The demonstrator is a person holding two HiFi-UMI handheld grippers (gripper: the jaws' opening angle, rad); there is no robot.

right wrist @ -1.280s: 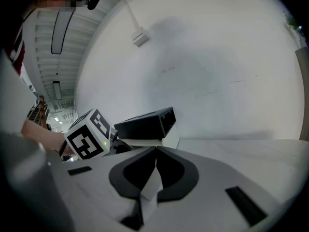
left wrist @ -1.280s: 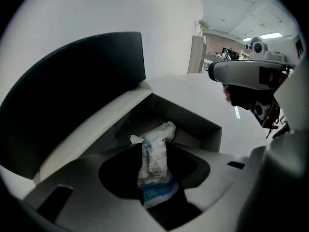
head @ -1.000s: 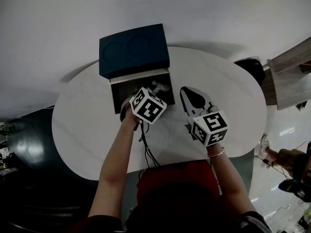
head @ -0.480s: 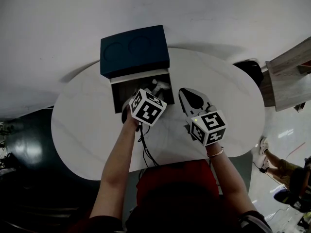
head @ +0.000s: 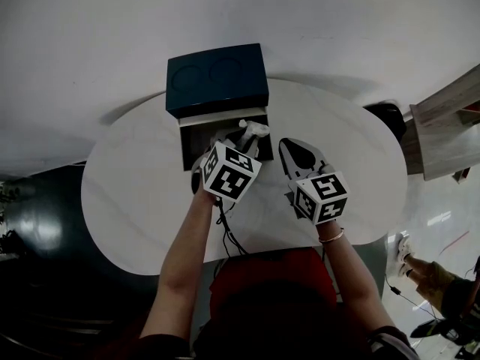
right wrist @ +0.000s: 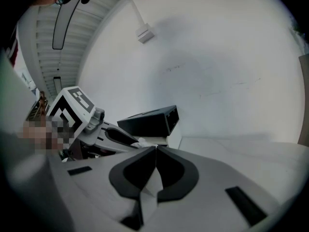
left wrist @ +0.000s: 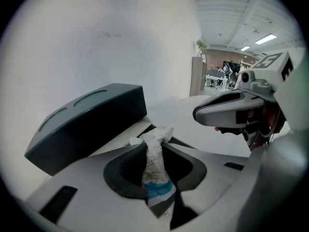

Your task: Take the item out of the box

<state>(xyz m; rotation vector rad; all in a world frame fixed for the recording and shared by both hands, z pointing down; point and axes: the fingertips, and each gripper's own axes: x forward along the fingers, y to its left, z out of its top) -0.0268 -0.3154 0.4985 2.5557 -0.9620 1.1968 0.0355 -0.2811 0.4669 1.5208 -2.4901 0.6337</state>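
Observation:
A box (head: 222, 135) with a dark blue lid (head: 217, 79) tipped back open stands at the far side of the white oval table (head: 135, 193). My left gripper (head: 241, 137) hangs just over the box's open base. Its jaws have just been closing and are shut on a white crinkled packet (left wrist: 155, 170) with a blue band; the packet (head: 255, 127) sticks up past the tips. The lid (left wrist: 87, 124) lies to the left behind my left gripper (left wrist: 154, 146). My right gripper (head: 291, 147) rests beside the box on its right, jaws shut with nothing between them (right wrist: 155, 150).
A black cable (head: 229, 235) trails from the left gripper over the table's near edge. A dark object (head: 386, 107) and a wooden shelf (head: 450, 118) stand off the table's right end. A person's shoe (head: 405, 247) shows on the floor at lower right.
My left gripper has lifted, bringing the white packet up out of the box base. The right gripper has stayed where it was.

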